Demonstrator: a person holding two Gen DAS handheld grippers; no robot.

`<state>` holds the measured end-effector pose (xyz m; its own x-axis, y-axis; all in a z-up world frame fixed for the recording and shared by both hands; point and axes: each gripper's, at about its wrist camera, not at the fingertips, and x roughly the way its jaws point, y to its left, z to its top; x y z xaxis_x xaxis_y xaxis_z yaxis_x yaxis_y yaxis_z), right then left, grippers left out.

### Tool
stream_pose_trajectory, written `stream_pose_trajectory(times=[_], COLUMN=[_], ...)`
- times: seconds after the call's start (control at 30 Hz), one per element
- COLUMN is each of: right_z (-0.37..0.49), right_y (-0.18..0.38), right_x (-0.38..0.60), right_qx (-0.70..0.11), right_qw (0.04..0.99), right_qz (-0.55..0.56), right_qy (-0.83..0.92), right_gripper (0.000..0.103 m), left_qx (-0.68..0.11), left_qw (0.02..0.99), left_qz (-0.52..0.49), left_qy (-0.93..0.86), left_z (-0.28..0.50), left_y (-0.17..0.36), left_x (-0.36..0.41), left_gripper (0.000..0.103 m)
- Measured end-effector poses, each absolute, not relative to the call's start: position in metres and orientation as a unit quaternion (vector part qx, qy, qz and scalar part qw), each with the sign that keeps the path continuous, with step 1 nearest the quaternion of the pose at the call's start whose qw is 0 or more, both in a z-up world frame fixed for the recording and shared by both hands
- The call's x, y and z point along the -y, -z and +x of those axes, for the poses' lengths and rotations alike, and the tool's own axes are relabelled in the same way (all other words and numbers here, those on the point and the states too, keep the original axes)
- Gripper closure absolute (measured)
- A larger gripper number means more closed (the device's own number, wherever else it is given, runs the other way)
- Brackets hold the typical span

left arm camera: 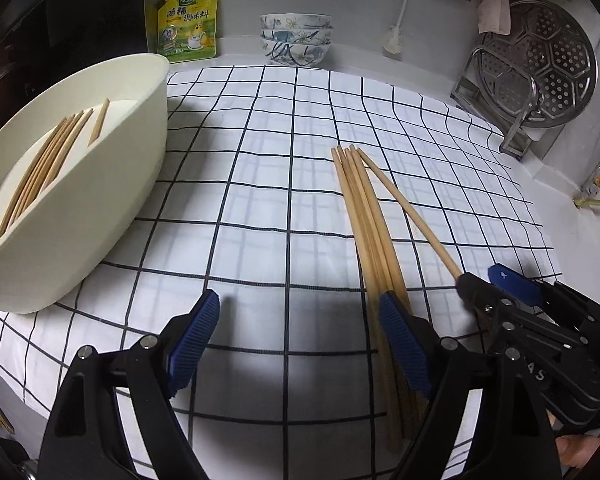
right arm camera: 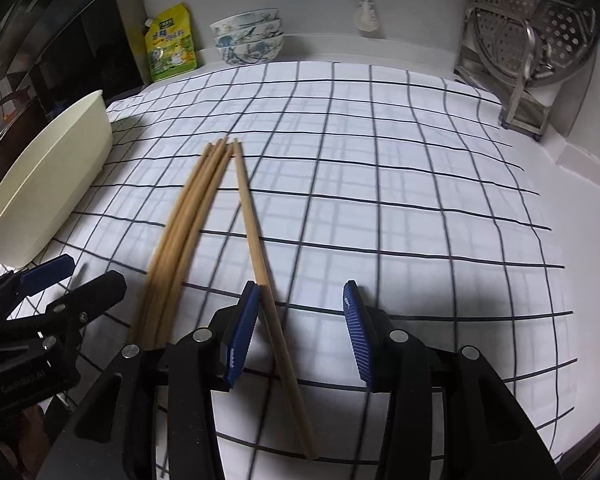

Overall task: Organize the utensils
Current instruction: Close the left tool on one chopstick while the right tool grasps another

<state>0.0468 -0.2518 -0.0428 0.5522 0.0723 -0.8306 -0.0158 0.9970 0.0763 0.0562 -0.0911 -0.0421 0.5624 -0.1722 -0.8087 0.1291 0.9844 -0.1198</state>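
Several wooden chopsticks [left arm camera: 364,216] lie in a bundle on the checked cloth [left arm camera: 260,184]; they also show in the right wrist view [right arm camera: 188,216]. One chopstick [right arm camera: 256,240] lies apart and runs between my right gripper's [right arm camera: 300,332] open jaws, close to the left pad [right arm camera: 242,332]. My left gripper [left arm camera: 300,344] is open and empty, its right pad [left arm camera: 404,344] over the bundle's near ends. A cream oval tub [left arm camera: 112,200] at the left holds several chopsticks [left arm camera: 48,164].
A yellow seasoning pouch [left arm camera: 188,22], stacked floral bowls [left arm camera: 296,38] and a hanging brush [left arm camera: 394,40] stand at the back wall. A metal rack with a perforated steamer plate [left arm camera: 540,64] stands at the back right. A dark appliance [right arm camera: 80,52] is at the left.
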Motion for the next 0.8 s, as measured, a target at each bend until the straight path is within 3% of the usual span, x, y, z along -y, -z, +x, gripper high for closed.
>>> stream_pose_trajectory(times=[0.4,0.8], right_z=[0.048,0.049], right_y=[0.043,0.042], right_x=[0.255,0.251], right_qx=[-0.468,-0.466], right_qw=[0.882,0.883], right_qz=[0.042,0.035], right_qy=[-0.035,-0.036], right_gripper=[0.062,0.062], left_qx=[-0.456,-0.449], left_qw=[0.887,0.89], left_qz=[0.002,0.032], left_qy=[0.076,0.067], left_z=[0.066,0.064], left_y=[0.051,0.052], left_x=[0.105,0.106], left_gripper=[0.023,0.042])
